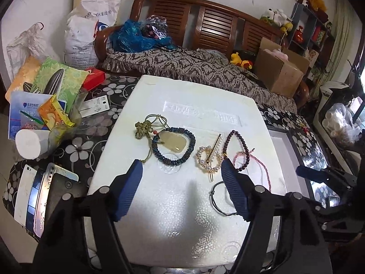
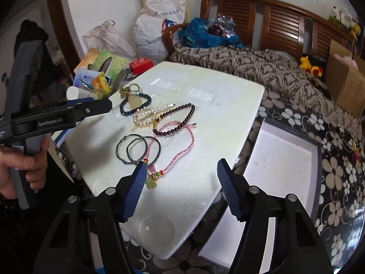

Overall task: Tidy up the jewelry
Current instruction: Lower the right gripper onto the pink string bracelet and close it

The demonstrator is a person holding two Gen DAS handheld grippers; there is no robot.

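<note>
Left gripper (image 1: 181,166) and right gripper (image 2: 181,166): jaws spread, empty, above foam board (image 1: 182,205). Bracelets (image 1: 173,146), pearl clip (image 1: 209,157) and cords (image 2: 141,147) lie mid-board; white box (image 2: 285,155) beside its right edge.

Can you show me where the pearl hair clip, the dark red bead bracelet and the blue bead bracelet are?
pearl hair clip (image 1: 208,157), left wrist view, pearl ring.
dark red bead bracelet (image 2: 182,111), right wrist view, upper beads.
blue bead bracelet (image 1: 191,142), left wrist view, right beads.
</note>
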